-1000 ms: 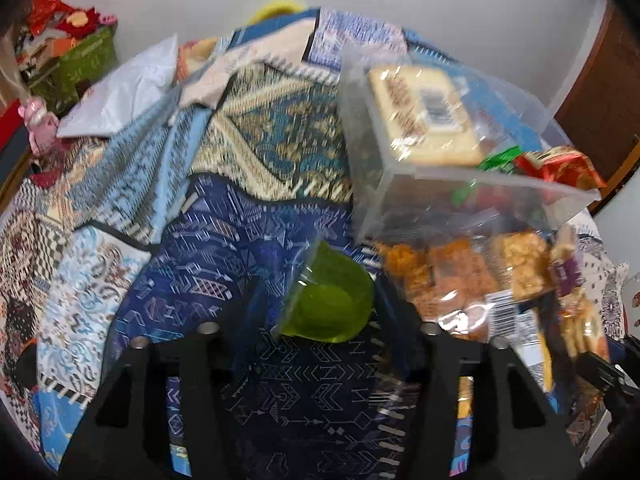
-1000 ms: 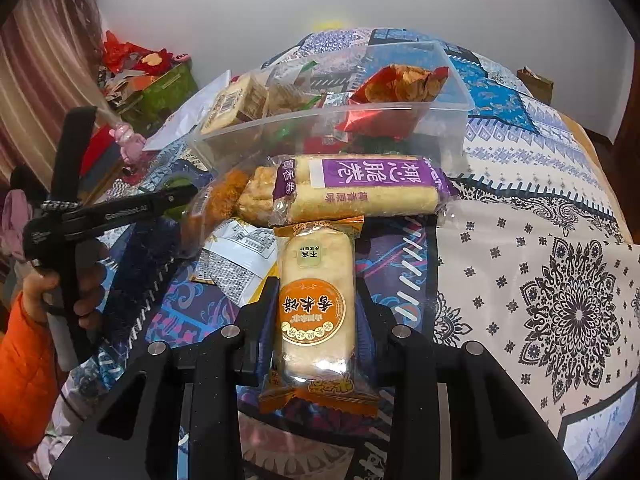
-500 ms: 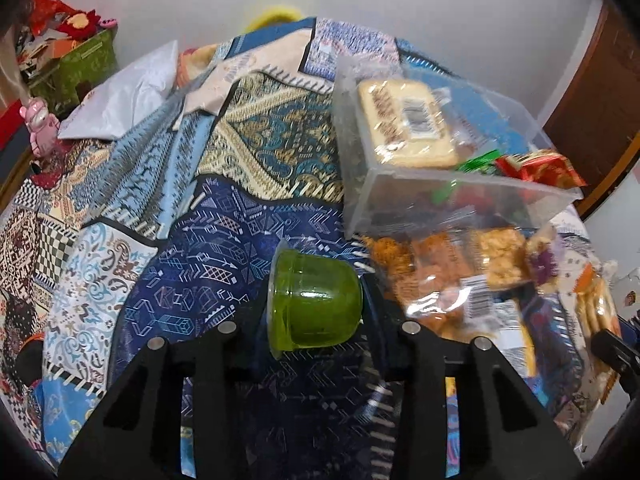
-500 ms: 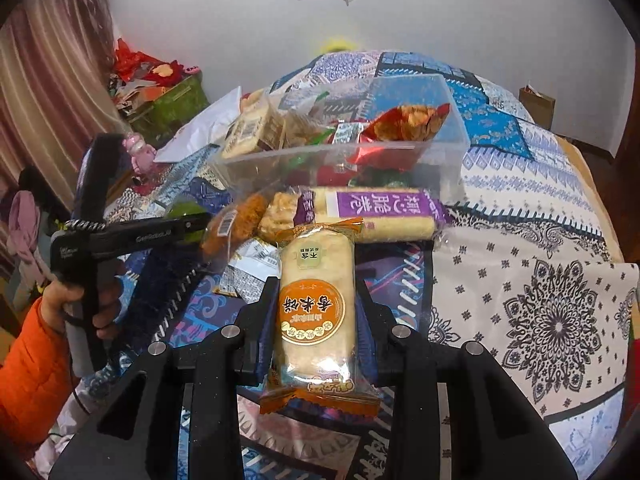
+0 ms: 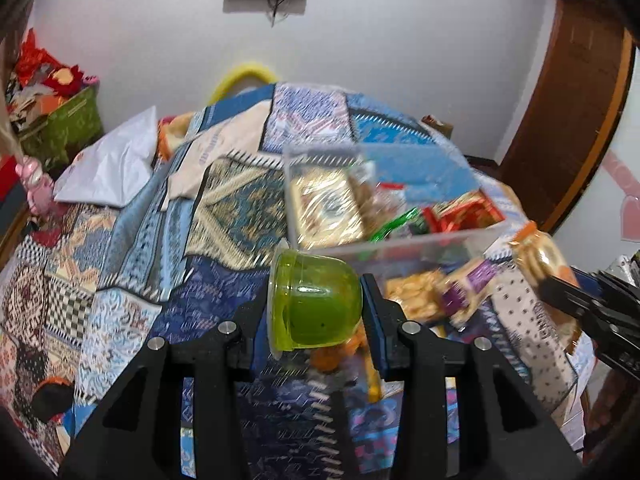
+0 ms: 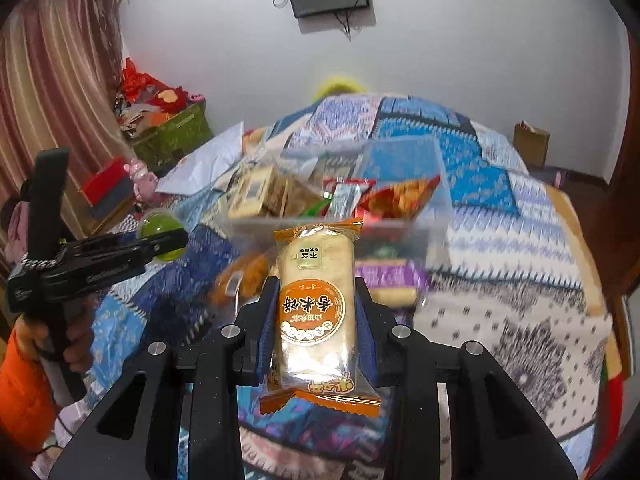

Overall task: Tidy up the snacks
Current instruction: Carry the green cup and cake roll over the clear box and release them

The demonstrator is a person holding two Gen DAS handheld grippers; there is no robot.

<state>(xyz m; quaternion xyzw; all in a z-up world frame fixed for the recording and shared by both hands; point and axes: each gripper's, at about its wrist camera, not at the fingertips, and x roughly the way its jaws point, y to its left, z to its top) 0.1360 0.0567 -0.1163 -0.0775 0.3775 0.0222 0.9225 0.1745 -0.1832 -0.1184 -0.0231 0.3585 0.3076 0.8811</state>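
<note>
My left gripper is shut on a green jelly cup, held on its side above the patterned bedspread, just short of the clear plastic bin. My right gripper is shut on an orange rice-cracker packet, lifted above the bed in front of the same bin. The bin holds several snack packets. The left gripper with the green cup shows at the left of the right wrist view. The right gripper's packet shows at the right of the left wrist view.
A purple-labelled cracker pack and a bag of orange snacks lie on the bedspread before the bin. A white bag lies at the far left of the bed. A green box of clutter stands by the wall.
Both grippers have risen off the bedspread with their items and tilted up toward the bin. The left gripper closed on the green cup during the last second.
</note>
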